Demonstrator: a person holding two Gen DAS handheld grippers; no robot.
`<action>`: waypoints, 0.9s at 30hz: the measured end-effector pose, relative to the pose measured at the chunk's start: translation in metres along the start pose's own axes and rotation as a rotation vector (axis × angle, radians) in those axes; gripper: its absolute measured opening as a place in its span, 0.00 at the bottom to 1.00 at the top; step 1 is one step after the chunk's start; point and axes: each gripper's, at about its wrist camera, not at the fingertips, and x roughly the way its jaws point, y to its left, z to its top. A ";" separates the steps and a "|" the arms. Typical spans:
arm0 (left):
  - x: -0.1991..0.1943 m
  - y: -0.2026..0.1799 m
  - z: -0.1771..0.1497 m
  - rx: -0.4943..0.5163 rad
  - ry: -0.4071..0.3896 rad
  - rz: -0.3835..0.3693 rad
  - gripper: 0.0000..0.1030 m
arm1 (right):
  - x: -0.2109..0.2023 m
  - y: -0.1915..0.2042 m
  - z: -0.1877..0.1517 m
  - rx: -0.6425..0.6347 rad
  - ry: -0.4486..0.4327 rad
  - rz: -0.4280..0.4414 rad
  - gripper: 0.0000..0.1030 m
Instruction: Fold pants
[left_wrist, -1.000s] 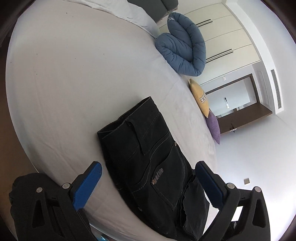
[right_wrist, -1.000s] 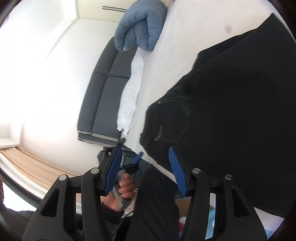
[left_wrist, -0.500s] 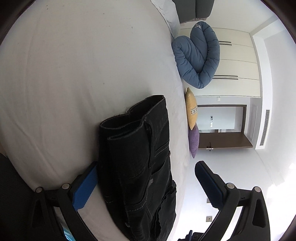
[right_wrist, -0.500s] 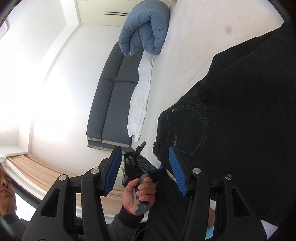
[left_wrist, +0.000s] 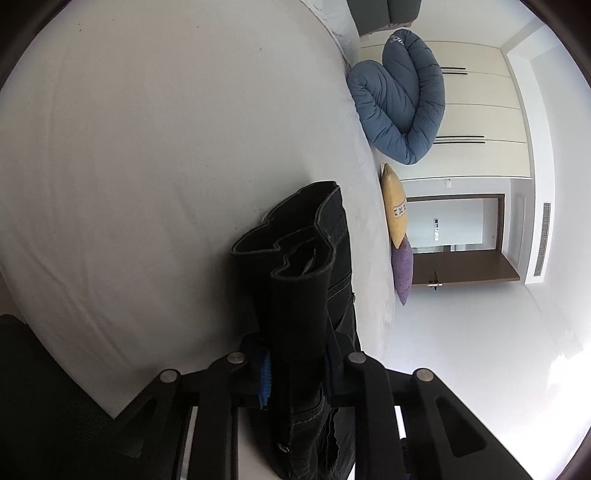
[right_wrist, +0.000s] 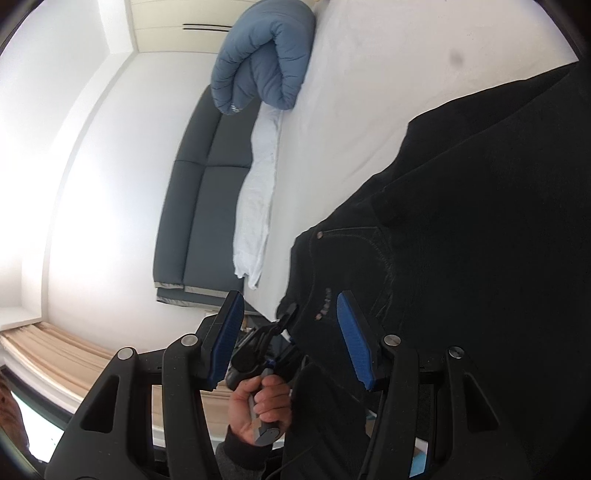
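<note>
My left gripper (left_wrist: 295, 373) is closing on the black jeans (left_wrist: 306, 280) at the bed (left_wrist: 147, 147) edge, seemingly pinching them; right gripper (right_wrist: 291, 339) half-open, empty; blue duvet (left_wrist: 399, 107) beyond

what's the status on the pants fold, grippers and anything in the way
Left hand-held gripper closing on the black pants, waistband bunched between its jaws. Right hand-held gripper open, nothing held. Pants on white bed, unfolded. Blue quilt and pillows well clear.
</note>
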 end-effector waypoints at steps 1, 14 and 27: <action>-0.001 -0.004 -0.001 0.013 -0.006 -0.001 0.18 | 0.003 -0.002 0.005 0.009 0.006 -0.007 0.50; -0.006 -0.078 -0.017 0.316 -0.043 0.051 0.16 | 0.088 -0.055 0.036 0.152 0.246 -0.255 0.39; 0.003 -0.148 -0.056 0.581 -0.029 0.050 0.16 | 0.068 -0.076 0.033 0.101 0.169 -0.262 0.00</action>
